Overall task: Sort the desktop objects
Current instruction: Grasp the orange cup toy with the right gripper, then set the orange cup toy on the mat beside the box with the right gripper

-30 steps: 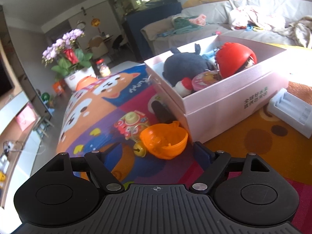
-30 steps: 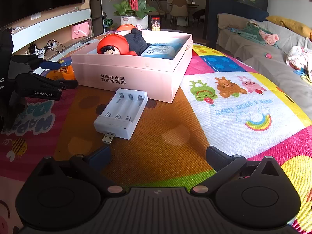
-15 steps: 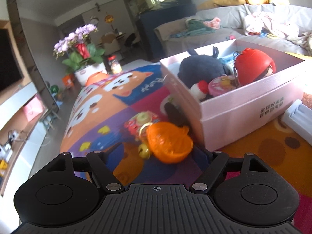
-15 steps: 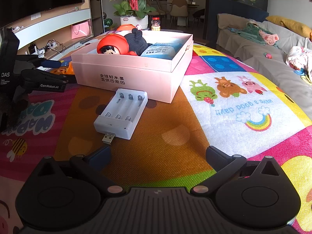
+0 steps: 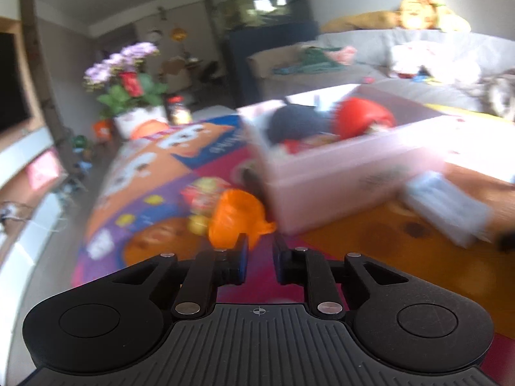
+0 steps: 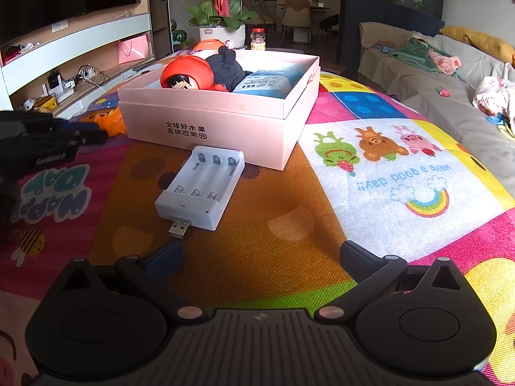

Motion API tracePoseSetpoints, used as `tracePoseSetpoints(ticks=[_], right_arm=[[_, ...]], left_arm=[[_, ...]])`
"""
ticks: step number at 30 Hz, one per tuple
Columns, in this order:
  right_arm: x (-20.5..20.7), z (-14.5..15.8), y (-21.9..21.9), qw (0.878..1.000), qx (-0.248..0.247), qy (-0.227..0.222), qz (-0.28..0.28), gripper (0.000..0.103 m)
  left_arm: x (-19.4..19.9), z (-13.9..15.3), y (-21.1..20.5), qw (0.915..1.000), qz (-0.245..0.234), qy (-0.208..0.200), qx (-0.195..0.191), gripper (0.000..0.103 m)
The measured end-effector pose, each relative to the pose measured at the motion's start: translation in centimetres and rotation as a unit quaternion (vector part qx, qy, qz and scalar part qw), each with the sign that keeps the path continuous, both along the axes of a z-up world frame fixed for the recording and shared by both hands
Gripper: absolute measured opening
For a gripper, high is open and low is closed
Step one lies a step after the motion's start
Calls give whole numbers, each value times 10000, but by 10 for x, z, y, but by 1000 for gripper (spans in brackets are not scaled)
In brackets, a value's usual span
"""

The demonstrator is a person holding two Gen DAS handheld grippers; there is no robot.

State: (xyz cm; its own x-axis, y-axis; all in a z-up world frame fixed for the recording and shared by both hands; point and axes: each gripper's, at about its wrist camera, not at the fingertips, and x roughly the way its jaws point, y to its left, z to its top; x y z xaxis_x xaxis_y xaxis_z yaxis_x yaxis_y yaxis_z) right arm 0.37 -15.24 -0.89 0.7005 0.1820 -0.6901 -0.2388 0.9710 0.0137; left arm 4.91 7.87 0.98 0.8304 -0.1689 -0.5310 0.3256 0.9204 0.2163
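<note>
Blurring hides whether the left gripper holds the orange toy.

Play mat: woven cloth with a coarse, matt, printed surface. Box: pale pink cardboard, smooth and matt. Battery charger: white, slightly glossy plastic with a bare metal plug. Orange toy: translucent glossy plastic. Dark stuffed toy: fuzzy cloth. Red helmet figure: smooth plastic. Right gripper: matt black plastic, ribbed body, metal pins.
</note>
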Motion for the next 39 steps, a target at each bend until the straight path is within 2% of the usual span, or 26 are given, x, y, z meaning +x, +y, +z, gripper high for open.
tracePoseSetpoints(ticks=[4,6,7,8,9,11,12,14,16,19,21,24,27,28,29,30,31,34,39], right_arm=[[-2,9,7,9995,-147,-58,267,103],[-6,24,12,9985,-163,-296,424,103],[-8,32,15,9977,-140,-435,509,103],[-9,42,20,9962,-118,-603,620,103],[-11,52,26,9940,-102,-795,748,103],[-12,67,45,9874,-225,-1150,1068,101],[-12,71,60,9819,-435,-1325,1280,95],[-9,71,97,9668,-1048,-1575,1718,60],[-6,62,136,9497,-1565,-1726,2091,46],[2,40,190,9251,-2100,-1938,2501,41],[11,27,220,9173,-2309,-1949,2595,38],[30,13,251,9192,-2442,-1812,2504,36],[46,1,267,9210,-2540,-1632,2462,35],[50,-2,271,9216,-2572,-1592,2434,27],[55,-5,273,9213,-2636,-1545,2407,14],[57,-8,274,9215,-2672,-1504,2383,9],[57,-7,272,9227,-2661,-1479,2365,5],[47,3,259,9262,-2437,-1577,2405,5],[0,35,209,9271,-2107,-1690,2600,4]], left_arm=[[-29,2,-11,9987,-460,12,-220,25],[-38,6,-9,9985,-380,-30,-401,41],[-41,8,-6,9984,-212,-46,-514,59],[-44,10,-2,9979,-11,-57,-643,70],[-47,12,3,9968,184,-71,-775,75],[-54,17,17,9925,703,-131,-990,95],[-57,18,24,9895,954,-155,-1072,98],[-60,21,41,9815,1461,-68,-1234,100],[-62,22,58,9727,1812,94,-1444,101],[-70,21,81,9622,2121,171,-1699,103],[-79,22,97,9560,2366,36,-1736,103],[-90,24,119,9475,2575,-51,-1896,103],[-97,23,132,9444,2609,-60,-2001,103],[-98,23,133,9439,2638,-50,-1985,103],[-99,22,134,9441,2601,-50,-2024,103],[-100,21,136,9442,2552,-27,-2083,103],[-100,20,136,9438,2526,-5,-2132,103],[-99,19,134,9449,2448,-12,-2174,103],[-96,17,126,9478,2366,31,-2136,103]])
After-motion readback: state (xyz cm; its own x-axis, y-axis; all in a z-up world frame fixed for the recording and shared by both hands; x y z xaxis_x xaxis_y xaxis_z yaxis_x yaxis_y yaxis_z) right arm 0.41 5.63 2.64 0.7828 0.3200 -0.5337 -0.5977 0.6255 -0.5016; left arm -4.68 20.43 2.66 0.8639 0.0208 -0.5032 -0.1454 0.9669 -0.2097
